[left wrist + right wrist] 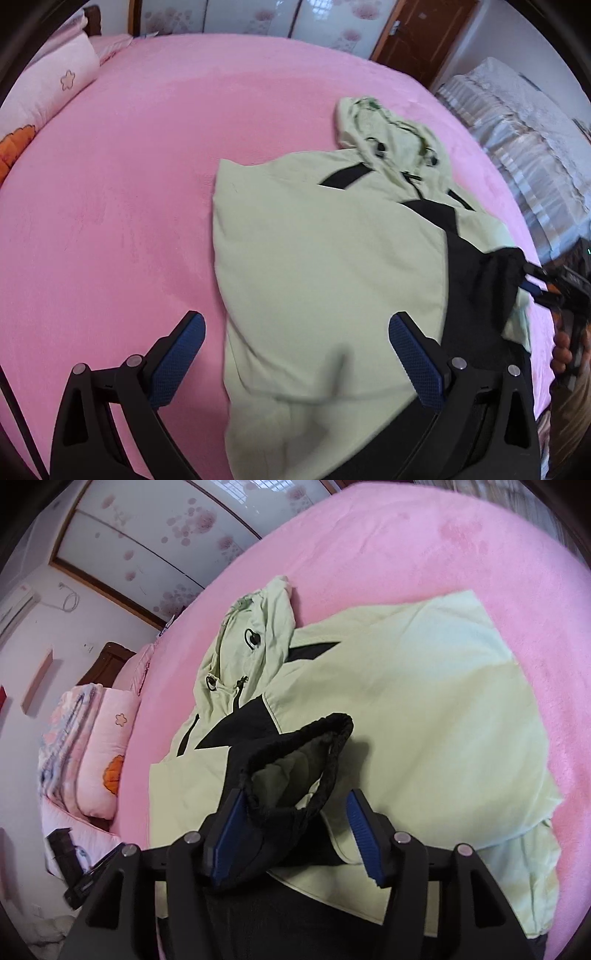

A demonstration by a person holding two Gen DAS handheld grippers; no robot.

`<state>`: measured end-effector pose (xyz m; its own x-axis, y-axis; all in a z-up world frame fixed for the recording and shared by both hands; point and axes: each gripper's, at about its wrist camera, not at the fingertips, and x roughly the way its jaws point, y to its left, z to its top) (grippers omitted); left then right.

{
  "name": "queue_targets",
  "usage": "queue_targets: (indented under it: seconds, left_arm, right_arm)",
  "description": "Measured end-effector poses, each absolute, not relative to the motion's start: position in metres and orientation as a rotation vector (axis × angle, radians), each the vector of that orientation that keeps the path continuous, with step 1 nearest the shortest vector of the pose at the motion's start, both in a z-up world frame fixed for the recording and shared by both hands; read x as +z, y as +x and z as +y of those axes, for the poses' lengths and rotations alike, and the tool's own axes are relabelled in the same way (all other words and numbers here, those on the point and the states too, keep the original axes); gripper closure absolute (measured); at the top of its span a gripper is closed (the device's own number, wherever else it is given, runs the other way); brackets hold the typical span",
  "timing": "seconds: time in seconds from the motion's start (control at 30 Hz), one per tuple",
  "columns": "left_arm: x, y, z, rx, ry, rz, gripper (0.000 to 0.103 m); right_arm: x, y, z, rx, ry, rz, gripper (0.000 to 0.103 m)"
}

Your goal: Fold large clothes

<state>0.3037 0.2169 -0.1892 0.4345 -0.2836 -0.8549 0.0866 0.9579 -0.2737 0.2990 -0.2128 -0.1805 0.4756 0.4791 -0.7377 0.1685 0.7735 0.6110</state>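
Right hand-held gripper [295, 834] agape around black cuff [295, 760], green jacket [406, 701], pink bed [480, 572]

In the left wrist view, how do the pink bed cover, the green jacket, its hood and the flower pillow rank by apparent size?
1. pink bed cover
2. green jacket
3. and 4. hood and flower pillow look alike in size; the pillow is cut by the picture's edge, so I do not rank them.

The jacket [325, 266] lies on the bed [110, 221], hood [384, 133] at its far end, pillows [48, 85] far left.
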Motion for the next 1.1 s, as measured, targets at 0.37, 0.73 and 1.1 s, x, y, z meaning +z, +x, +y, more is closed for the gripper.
queue_targets:
  seconds: [0.37,0.73,1.1]
  left_arm:
    - [-0.237,0.393,0.204,-0.175,-0.142,1.194,0.013]
    - [-0.24,0.394,0.202,-0.133,-0.065,1.159,0.09]
    - [-0.223,0.387,0.196,-0.117,0.028,1.121,0.095]
  right_arm:
    - [-0.181,0.316,-0.22,0.275,0.787,1.149,0.046]
    - [-0.192,0.322,-0.226,0.36,0.913,1.158,0.039]
    - [-0.209,0.353,-0.221,0.284,0.929,1.253,0.035]
